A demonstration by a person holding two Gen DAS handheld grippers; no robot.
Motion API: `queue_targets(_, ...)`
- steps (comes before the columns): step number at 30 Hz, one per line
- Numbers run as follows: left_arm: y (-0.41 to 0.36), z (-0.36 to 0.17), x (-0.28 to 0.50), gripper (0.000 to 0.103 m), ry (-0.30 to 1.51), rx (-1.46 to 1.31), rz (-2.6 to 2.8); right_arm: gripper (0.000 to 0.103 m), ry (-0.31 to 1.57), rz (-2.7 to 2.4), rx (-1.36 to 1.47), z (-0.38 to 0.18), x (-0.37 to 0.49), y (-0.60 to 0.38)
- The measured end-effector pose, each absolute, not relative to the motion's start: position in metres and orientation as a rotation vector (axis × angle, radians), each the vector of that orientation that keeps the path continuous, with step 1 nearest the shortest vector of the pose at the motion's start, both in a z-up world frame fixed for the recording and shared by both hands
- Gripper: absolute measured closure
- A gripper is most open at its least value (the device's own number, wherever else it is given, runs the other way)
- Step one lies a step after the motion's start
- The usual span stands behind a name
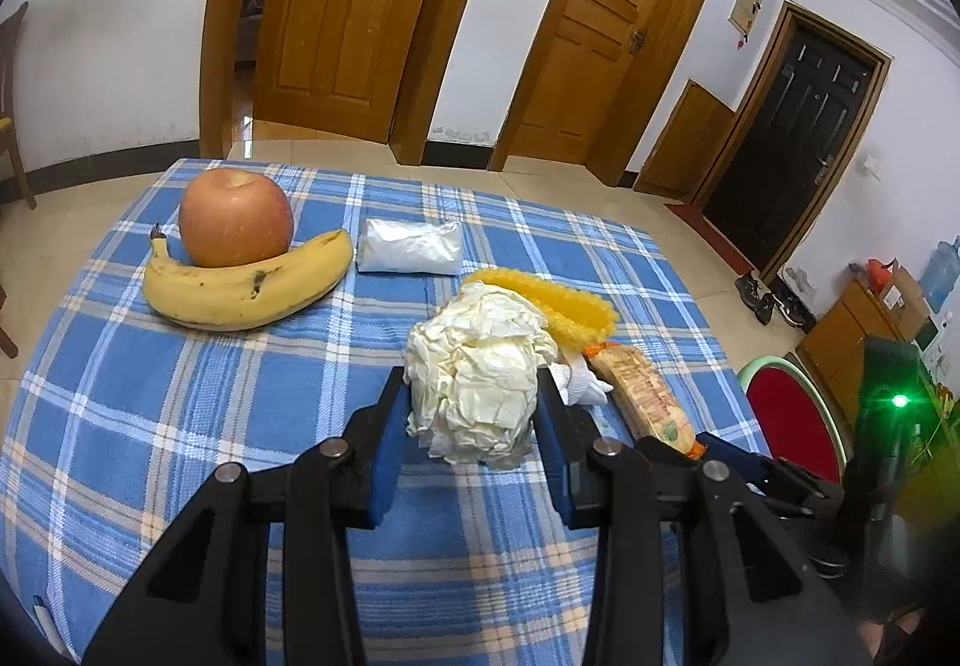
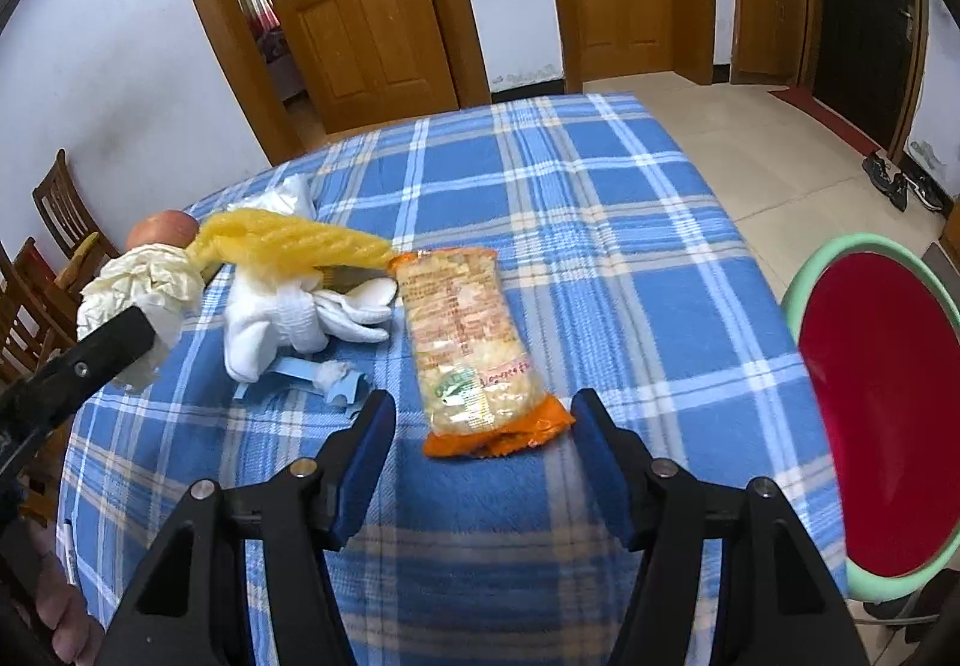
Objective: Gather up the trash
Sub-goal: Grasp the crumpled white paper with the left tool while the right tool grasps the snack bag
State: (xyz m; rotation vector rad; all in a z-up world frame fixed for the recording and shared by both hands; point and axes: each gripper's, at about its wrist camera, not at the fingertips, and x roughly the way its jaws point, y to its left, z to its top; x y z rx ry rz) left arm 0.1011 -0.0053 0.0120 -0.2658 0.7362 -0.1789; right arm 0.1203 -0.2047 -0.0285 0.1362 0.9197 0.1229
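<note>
Left wrist view has the left gripper [image 1: 474, 414] clenched on a crumpled ball of cream paper [image 1: 477, 381], both blue pads pressed against its sides above the blue checked tablecloth [image 1: 180, 396]. At about ten o'clock from the paper lie a banana [image 1: 246, 285] and an apple [image 1: 236, 218], the apple touching the banana's inner curve. At twelve o'clock sits a white plastic packet [image 1: 410, 245]. At two o'clock, just behind the paper, is a yellow foam net [image 1: 555, 303], and at three o'clock a snack wrapper [image 1: 645, 396] with an orange end.

Right wrist view shows the right gripper [image 2: 483, 420] released, its jaws standing wide on either side of the wrapper's orange end [image 2: 495, 435] without touching it. The wrapper [image 2: 462, 342] lies flat on the cloth, running toward twelve o'clock. At ten o'clock from it lies a white cloth glove [image 2: 300, 318], with a scrap of light blue paper [image 2: 300, 375] just in front of it. At three o'clock, beyond the table edge, stands a red bin with a green rim [image 2: 888, 414]. At nine o'clock the other gripper's black finger [image 2: 114, 339] holds the paper ball [image 2: 144, 282].
</note>
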Motion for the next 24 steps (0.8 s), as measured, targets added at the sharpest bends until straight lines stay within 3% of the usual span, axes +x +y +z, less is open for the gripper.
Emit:
queue_targets(10,-0.007,0.009,0.102,0.063,0.745,-0.265,-0.181,0.04,0.901,0.108,0.112,-0.031,0.123,-0.199)
queue_targets(14,-0.008,0.009,0.102,0.063,0.744,-0.261,-0.181,0.048,0.889,0.091,0.094,-0.031,0.123,-0.197)
queue_targets(24,-0.01,0.009,0.102,0.063,0.748,-0.257,-0.185,0.056,0.874,0.091,0.072,-0.032,0.122,-0.194)
